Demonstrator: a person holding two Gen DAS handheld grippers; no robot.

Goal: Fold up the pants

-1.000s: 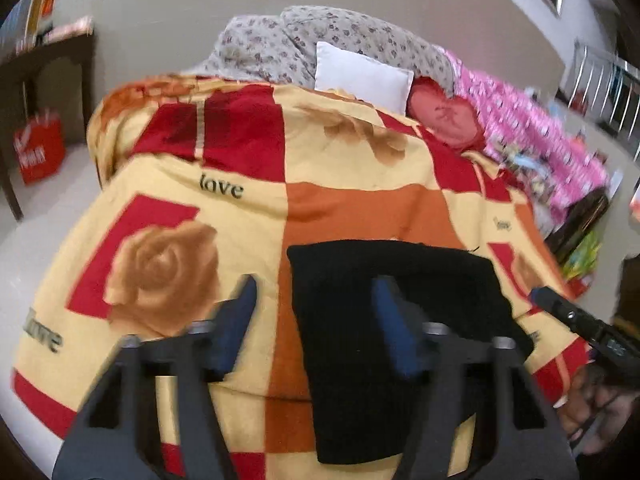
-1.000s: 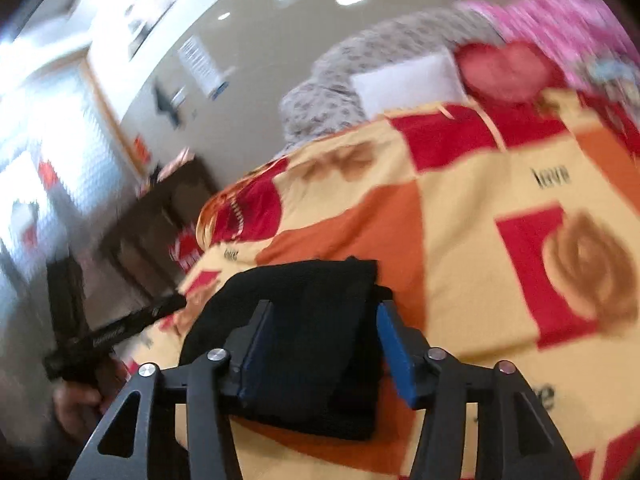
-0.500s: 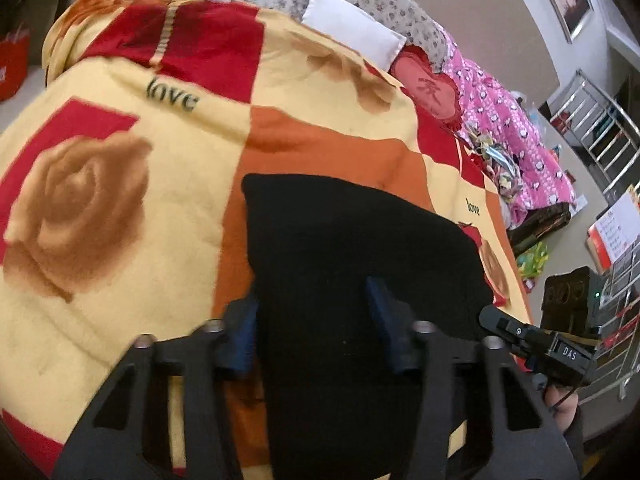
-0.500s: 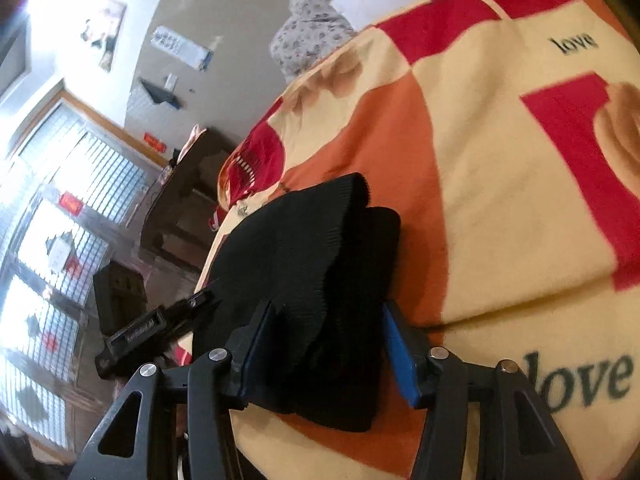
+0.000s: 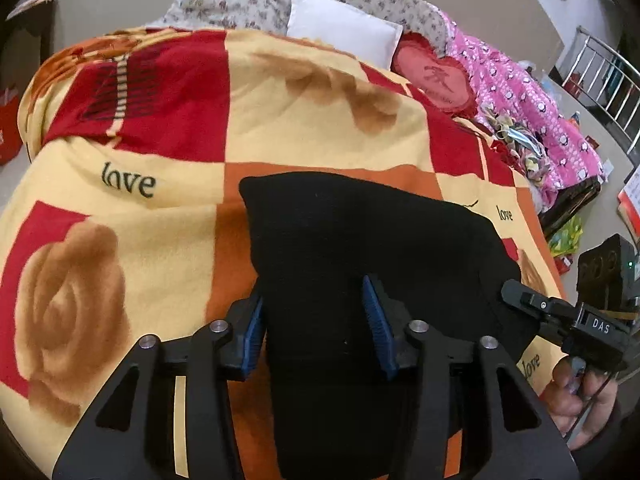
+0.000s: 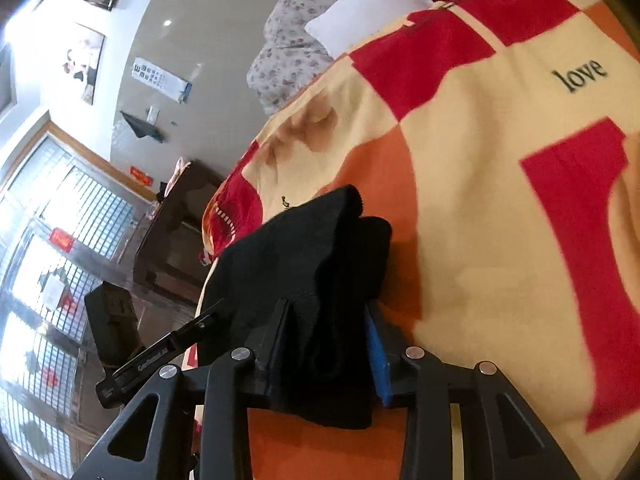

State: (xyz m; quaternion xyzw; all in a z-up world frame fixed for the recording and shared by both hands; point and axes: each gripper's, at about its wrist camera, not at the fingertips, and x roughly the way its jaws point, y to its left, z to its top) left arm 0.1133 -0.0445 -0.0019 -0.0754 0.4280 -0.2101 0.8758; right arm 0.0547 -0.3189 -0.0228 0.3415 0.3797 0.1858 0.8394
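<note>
Presently | folded black knit pants (image 5: 360, 248) lay on red, orange and cream rose-print blanket (image 5: 132, 216) covering the bed | left claw (image 5: 316, 320) clamped on the near edge of the fabric | right claw (image 6: 328, 332) gripped the bundle's near end | white pillow (image 5: 344, 26) beyond

Home bedroom — blanket (image 5: 168, 216), pillow (image 5: 344, 26).

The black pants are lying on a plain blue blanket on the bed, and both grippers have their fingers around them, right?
Not quite. The blanket isn't plain blue: it has red, orange and cream squares with roses and the word "love", as the left wrist view shows. The rest holds: the black pants lie on it, with the left gripper and right gripper around them.
</note>
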